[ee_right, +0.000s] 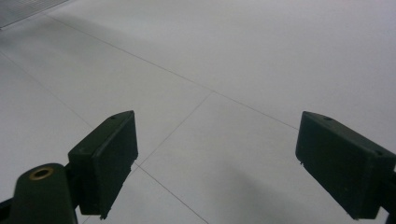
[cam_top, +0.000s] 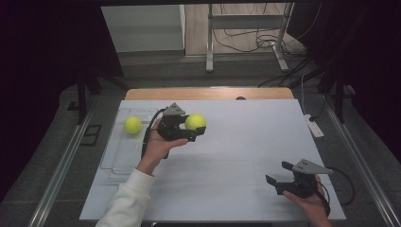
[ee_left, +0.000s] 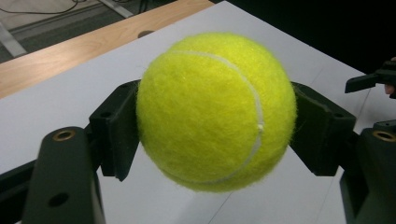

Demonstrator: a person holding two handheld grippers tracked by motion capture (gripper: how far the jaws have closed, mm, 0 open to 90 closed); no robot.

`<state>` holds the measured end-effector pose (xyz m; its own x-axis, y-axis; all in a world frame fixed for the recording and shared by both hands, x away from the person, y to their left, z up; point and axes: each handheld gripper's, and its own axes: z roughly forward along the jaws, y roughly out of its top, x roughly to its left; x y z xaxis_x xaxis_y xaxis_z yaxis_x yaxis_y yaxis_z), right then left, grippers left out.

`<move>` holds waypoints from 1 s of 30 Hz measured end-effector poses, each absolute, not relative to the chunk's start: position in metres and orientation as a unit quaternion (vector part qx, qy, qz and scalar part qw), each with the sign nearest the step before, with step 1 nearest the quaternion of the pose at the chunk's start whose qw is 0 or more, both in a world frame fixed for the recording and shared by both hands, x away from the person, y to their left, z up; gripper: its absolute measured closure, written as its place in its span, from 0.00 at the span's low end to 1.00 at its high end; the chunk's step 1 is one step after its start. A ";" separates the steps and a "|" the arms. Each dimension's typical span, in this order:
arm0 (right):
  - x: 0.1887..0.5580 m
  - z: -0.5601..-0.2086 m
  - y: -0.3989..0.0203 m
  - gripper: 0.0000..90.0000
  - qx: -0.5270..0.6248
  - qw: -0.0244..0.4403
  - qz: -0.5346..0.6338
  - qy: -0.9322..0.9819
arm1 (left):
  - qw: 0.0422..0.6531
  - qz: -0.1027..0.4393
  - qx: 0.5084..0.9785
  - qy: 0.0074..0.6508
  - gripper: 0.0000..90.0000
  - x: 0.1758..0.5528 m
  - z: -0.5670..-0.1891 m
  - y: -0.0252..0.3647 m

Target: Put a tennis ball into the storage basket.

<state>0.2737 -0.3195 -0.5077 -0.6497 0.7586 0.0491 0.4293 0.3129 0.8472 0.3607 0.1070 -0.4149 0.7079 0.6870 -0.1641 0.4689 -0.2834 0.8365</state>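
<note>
- The left gripper (cam_top: 193, 128) grips a yellow tennis ball (ee_left: 215, 112) between both pads, lifted off the white table (cam_top: 246, 142) — no brand print is readable.
- A second tennis ball (cam_top: 133, 125) lies at its nine o'clock, in a clear tray (cam_top: 115, 156).
- The right gripper (cam_top: 279, 172) rests at five o'clock — jaws spread, nothing between them.

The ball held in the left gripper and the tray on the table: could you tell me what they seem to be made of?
The ball looks felt-covered: fuzzy yellow nap with a pale curved seam, like a tennis ball. The tray seems to be clear plastic, since the white table shows through it and its edges glint; glass cannot be excluded.
</note>
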 end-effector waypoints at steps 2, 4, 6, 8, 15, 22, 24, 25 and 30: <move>0.274 -0.508 -0.320 0.15 0.376 0.184 0.449 0.789 | 0.475 0.116 0.791 0.367 0.30 0.361 -0.415 0.109; 0.274 -0.507 -0.320 0.15 0.376 0.184 0.449 0.789 | 0.475 0.117 0.791 0.369 0.30 0.361 -0.415 0.111; 0.274 -0.507 -0.320 0.15 0.377 0.184 0.450 0.789 | 0.474 0.118 0.790 0.369 0.30 0.361 -0.415 0.112; 0.274 -0.507 -0.320 0.15 0.376 0.184 0.450 0.789 | 0.473 0.121 0.790 0.371 0.30 0.361 -0.414 0.114; 0.274 -0.507 -0.319 0.15 0.376 0.185 0.450 0.789 | 0.472 0.128 0.785 0.380 0.30 0.361 -0.415 0.121; 0.274 -0.507 -0.319 0.15 0.375 0.185 0.449 0.789 | 0.478 0.136 0.776 0.389 0.30 0.361 -0.411 0.132; 0.274 -0.507 -0.319 0.15 0.375 0.186 0.449 0.789 | 0.481 0.139 0.772 0.391 0.30 0.361 -0.409 0.136; 0.274 -0.507 -0.319 0.15 0.375 0.186 0.449 0.789 | 0.482 0.141 0.770 0.393 0.30 0.360 -0.408 0.139; 0.274 -0.507 -0.319 0.15 0.374 0.186 0.450 0.790 | 0.487 0.147 0.763 0.399 0.30 0.359 -0.404 0.147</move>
